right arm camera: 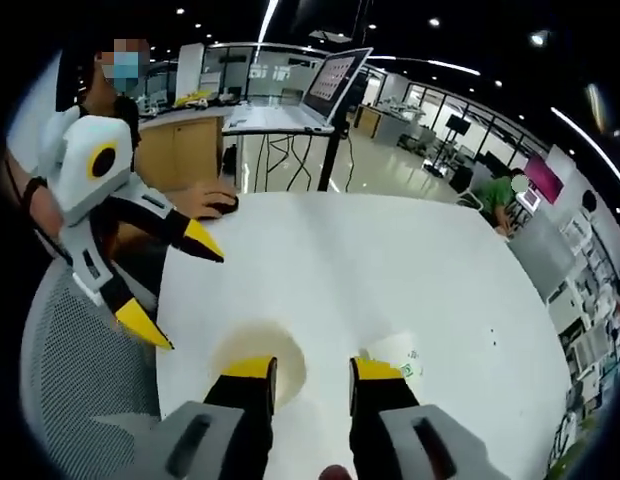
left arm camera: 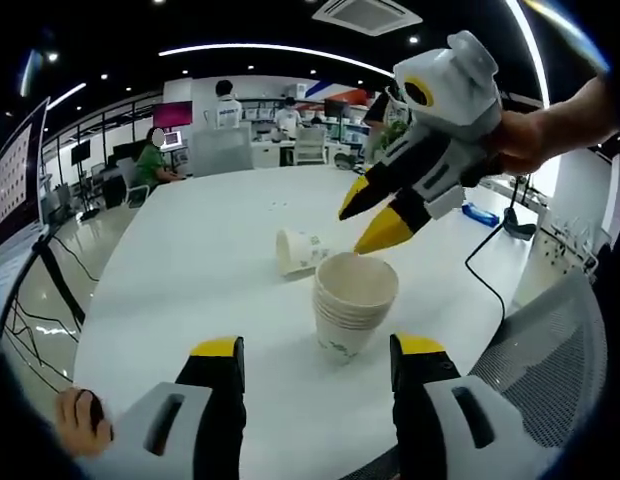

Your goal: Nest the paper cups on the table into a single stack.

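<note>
The nested stack of paper cups (left arm camera: 354,305) stands upright, mouth up, near the table (left arm camera: 190,260) edge closest to the person. One loose cup (left arm camera: 300,250) lies on its side just beyond the stack, close to it; contact between them cannot be judged. Its long axis is roughly level with the tabletop, and its open mouth is turned away from the stack, toward the left of the left gripper view. The left gripper (left arm camera: 318,352) is held low, jaws spread wide and empty, with the stack directly ahead between them. The right gripper (left arm camera: 375,215) hovers above the stack rim, jaws parted a moderate gap, nothing held; it is judged the nearer of the two to the loose cup. In the right gripper view, the stack mouth (right arm camera: 258,358) appears just behind the left jaw of the right gripper (right arm camera: 312,370), and the loose cup (right arm camera: 392,355) is largely hidden behind the right jaw. The number of cups in the stack cannot be counted with certainty.
</note>
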### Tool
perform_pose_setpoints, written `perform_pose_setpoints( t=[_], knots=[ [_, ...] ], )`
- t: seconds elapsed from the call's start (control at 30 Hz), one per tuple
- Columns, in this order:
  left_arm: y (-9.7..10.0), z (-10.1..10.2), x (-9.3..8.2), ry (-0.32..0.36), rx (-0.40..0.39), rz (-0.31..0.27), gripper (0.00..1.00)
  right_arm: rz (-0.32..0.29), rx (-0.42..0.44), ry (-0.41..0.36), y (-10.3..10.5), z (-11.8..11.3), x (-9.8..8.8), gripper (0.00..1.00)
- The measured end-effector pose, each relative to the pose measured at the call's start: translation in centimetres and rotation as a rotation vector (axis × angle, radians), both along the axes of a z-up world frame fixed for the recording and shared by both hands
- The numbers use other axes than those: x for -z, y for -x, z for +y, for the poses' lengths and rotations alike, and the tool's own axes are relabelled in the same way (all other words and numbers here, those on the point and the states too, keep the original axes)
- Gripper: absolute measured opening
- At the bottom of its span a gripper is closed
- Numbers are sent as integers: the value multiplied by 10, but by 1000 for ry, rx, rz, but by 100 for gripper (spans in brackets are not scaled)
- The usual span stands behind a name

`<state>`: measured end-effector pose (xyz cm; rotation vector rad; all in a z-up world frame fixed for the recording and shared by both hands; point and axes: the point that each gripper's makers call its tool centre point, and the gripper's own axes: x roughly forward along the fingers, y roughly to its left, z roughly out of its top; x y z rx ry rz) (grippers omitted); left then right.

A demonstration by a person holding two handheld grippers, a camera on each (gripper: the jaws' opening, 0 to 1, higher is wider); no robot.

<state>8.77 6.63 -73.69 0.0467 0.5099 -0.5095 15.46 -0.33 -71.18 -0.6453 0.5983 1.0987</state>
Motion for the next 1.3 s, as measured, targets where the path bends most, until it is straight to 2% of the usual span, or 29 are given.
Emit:
perform_pose_setpoints(
  t=[0.1, 0.23, 0.27, 0.4, 0.47, 0.57, 0.67, 0.7, 0.83, 0.97, 1.07, 1.2, 1.3],
  knots=[
    [0, 1, 0, 4, -4, 0, 57, -7, 65, -65, 1, -12, -17, 34],
    [-2, 3, -1, 17, -14, -1, 57, -43, 142, -106, -5, -32, -25, 44],
    [-2, 3, -1, 24, -17, -1, 57, -39, 192, -147, -2, -41, -32, 45],
    [-4, 5, 1, 33, -16, 2, 57, -15, 276, -196, 4, -64, -31, 51],
    [-4, 4, 2, 32, -13, 4, 57, -15, 299, -211, 6, -71, -29, 52],
    [-3, 4, 2, 35, -10, 5, 57, 13, 372, -271, 17, -82, -28, 53],
    [-4, 5, 1, 48, -19, 11, 57, 10, 391, -273, 22, -90, -21, 56],
    [-5, 7, 1, 55, -25, 12, 57, 22, 424, -287, 25, -94, -16, 56],
    [-7, 10, 2, 83, -31, 21, 57, 52, 498, -344, 35, -103, -19, 57],
    [-6, 8, 1, 111, -40, 36, 57, 60, 540, -360, 43, -111, -12, 57],
    [-9, 12, -7, 164, -64, 27, 57, 69, 580, -394, 51, -116, -14, 57],
    [-18, 20, -21, 143, -52, 2, 56, 78, 614, -438, 57, -122, -13, 59],
    [-32, 27, -34, 149, -56, -15, 56, 92, 648, -453, 63, -129, -2, 60]
  ],
)
